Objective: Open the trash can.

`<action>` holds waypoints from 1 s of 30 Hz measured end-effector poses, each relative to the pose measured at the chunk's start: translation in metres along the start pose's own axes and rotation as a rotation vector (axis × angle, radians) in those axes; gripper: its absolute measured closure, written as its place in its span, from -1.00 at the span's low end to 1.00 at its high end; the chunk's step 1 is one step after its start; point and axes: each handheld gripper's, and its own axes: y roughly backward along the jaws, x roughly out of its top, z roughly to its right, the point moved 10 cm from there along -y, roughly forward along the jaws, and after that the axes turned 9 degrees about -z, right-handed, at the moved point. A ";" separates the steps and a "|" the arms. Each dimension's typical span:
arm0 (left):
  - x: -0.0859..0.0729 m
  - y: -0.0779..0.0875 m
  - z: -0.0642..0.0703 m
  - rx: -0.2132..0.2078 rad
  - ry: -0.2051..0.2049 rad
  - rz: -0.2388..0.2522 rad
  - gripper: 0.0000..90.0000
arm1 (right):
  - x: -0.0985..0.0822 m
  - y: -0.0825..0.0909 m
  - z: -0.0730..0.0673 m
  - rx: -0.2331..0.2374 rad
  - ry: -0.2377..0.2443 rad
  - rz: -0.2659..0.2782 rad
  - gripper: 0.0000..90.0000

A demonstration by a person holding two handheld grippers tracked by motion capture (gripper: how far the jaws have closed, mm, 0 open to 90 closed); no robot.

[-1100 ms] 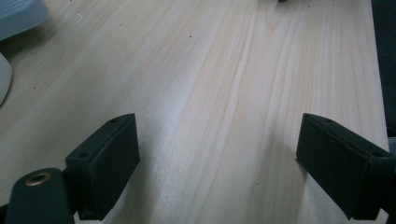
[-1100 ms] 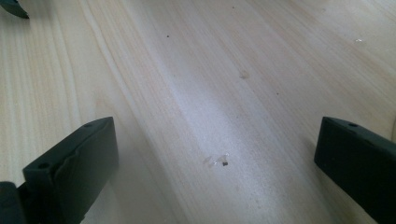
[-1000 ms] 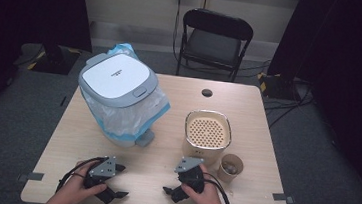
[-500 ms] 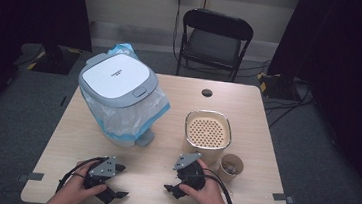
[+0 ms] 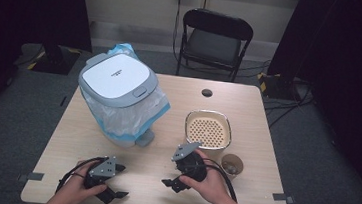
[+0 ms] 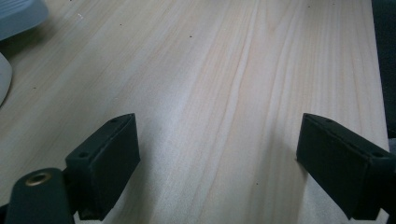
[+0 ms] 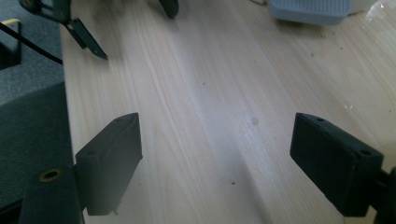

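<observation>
You sit at the near edge of a pale wooden table (image 5: 168, 106), a two-jaw gripper in each hand. The left gripper (image 5: 111, 180) rests near the near-left corner with its jaws spread wide and nothing between them; in the left gripper view they frame bare wood. The right gripper (image 5: 175, 179) is held just right of the table's middle, raised off the surface and angled toward the near-left. Its jaws have just been closing a little, yet they stand well apart with only tabletop between them.

The nearest things to your right gripper are a small brown cup (image 5: 231, 164), near and to its right, and a square cream colander (image 5: 208, 129) with a perforated base, just beyond the cup. On the far left stands a white pedal bin (image 5: 118, 83) with a grey-rimmed lid, lined with a blue-tinted plastic bag (image 5: 132, 117); its grey foot pedal (image 5: 145, 139) points toward you. A black folding chair (image 5: 214, 40) stands beyond the far edge.

The cup looks light and sits close to the colander, so a swing to the right with open jaws could tip it or push it toward the table's right edge. The trailing cable (image 5: 229, 179) loops near the cup and might drag it over.
</observation>
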 end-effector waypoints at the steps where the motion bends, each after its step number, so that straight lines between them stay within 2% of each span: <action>1: 0.000 0.000 0.000 0.000 0.000 0.000 -0.72 | 0.000 0.000 0.000 0.000 0.000 0.000 -0.64; 8: 0.000 0.000 0.000 0.000 0.001 0.005 -0.72 | 0.021 0.021 0.001 0.013 0.036 0.011 -0.64; 10: 0.000 0.000 0.000 0.000 0.001 0.005 -0.72 | 0.025 0.025 0.001 0.021 0.030 0.012 -0.64; 19: 0.000 0.000 0.000 0.000 0.000 0.000 -0.72 | 0.051 0.045 0.009 0.010 0.054 0.024 -0.64; 30: 0.000 0.000 0.000 0.002 -0.002 0.002 -0.72 | 0.075 0.059 0.016 0.008 0.069 0.028 -0.64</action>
